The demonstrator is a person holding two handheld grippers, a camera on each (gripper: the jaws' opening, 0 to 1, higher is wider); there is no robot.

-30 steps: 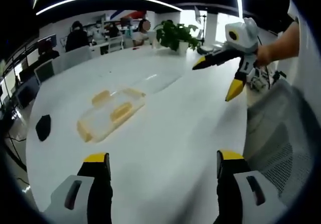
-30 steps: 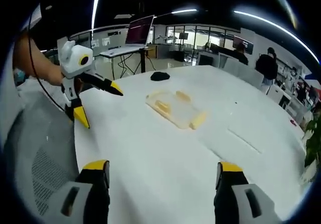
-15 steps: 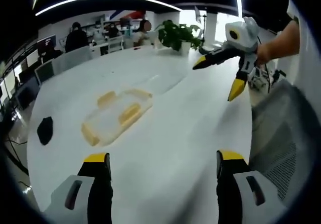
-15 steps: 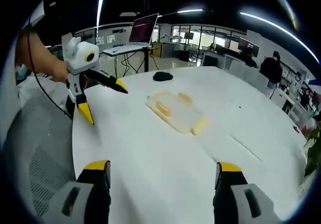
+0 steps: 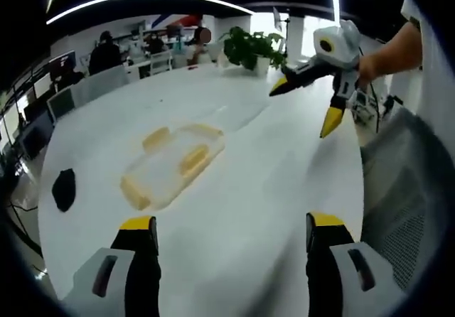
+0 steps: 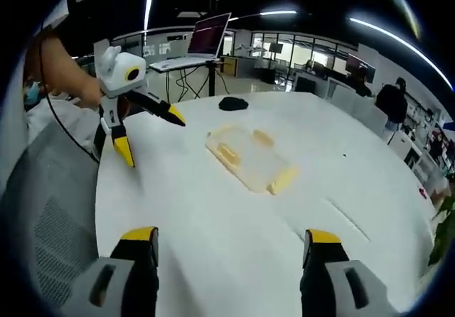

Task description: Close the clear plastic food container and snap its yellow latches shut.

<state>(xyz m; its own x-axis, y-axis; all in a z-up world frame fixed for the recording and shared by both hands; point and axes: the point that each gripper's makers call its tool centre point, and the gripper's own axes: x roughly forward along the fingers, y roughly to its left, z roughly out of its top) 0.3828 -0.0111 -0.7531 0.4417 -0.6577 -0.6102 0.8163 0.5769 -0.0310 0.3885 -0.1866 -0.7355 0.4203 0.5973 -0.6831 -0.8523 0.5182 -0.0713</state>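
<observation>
Clear plastic container (image 5: 173, 165) lies lengthwise ahead on the worktop (image 5: 263, 189), well beyond my spread jaws, left gripper (image 5: 226, 235) seemingly nearer.

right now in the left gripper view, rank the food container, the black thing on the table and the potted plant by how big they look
1. Clear food container, clearly largest.
2. Potted plant, though it stands farther off, so its true size is unsure.
3. Black object, smallest.
</observation>
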